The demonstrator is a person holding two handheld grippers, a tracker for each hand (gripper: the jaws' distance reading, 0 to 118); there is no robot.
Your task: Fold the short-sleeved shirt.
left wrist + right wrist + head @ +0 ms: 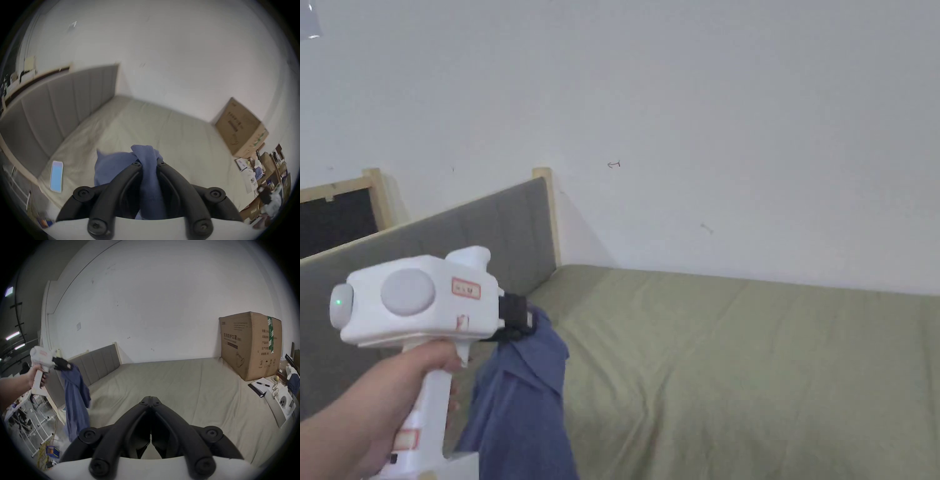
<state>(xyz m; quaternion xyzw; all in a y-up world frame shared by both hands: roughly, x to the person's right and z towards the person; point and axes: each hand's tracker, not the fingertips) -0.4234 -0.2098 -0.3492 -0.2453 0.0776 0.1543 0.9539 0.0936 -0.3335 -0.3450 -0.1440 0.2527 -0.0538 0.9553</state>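
Black jaws of the left gripper (pixel 148 164) are clenched on a bunched fold of the blue short-sleeved shirt (pixel 146 162), which hangs in the air from that one pinch, above the near-left edge of the bed (pixel 750 350). In the head view the cloth drops as a twisted column below the white gripper body, and in the right gripper view its lower end trails down past the bed's edge toward the floor. Nothing of the shirt lies flat yet, so by my reading the folding has not begun.

Risks, as I judge them: the pinch takes only a wad of fabric, so a quick swing could pull it free and drop the shirt off the bed side. Laid down as it hangs, it would land twisted, with sleeves tucked under. A phone (pixel 56 176) with a lit screen lies on the bed near the grey headboard (pixel 487 237), where the cloth could cover or drag it.

Jaws of the right gripper (pixel 151 398) are pressed together on nothing, over the bare sheet.

Printed characters mark the cardboard box (pixel 250 345), with green tape; I leave them unread. Red-edged stickers on the left gripper are too small to tell.
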